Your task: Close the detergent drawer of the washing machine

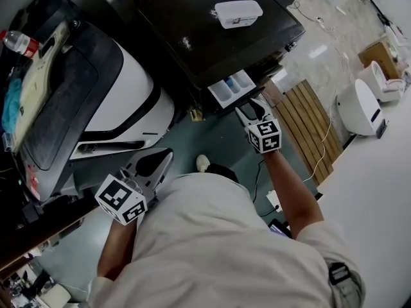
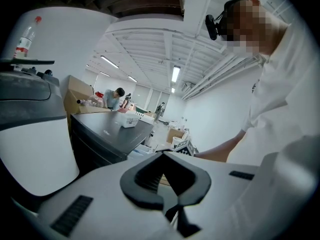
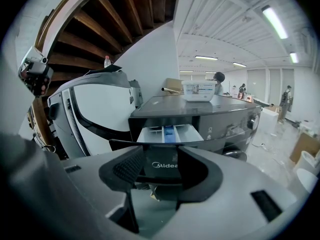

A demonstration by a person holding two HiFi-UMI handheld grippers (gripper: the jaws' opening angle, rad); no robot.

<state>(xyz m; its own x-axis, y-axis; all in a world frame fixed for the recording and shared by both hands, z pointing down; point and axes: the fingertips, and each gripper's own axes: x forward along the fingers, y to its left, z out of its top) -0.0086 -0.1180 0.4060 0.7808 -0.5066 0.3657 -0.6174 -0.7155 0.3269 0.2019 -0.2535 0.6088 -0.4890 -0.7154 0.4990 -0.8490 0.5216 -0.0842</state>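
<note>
Head view steeply down, gripper views low, sideways, sharing the washing machine (image 1: 192, 24)

The drawer (image 1: 232, 90) juts forward from the washer (image 1: 192, 18) — a tub (image 1: 238, 13) atop it.

White ceiling strips (image 2: 175, 74) light the hall evenly, yet the head view is dim and contrasty — the dark washing machine (image 1: 192, 18) top shows only a faint sheen, while the pale floor (image 1: 376, 204) at right nearly washes out. Both gripper views bend hard into black corners; the left gripper (image 2: 162, 156) and right gripper (image 3: 161, 159) loom soft, slightly out of focus.
</note>
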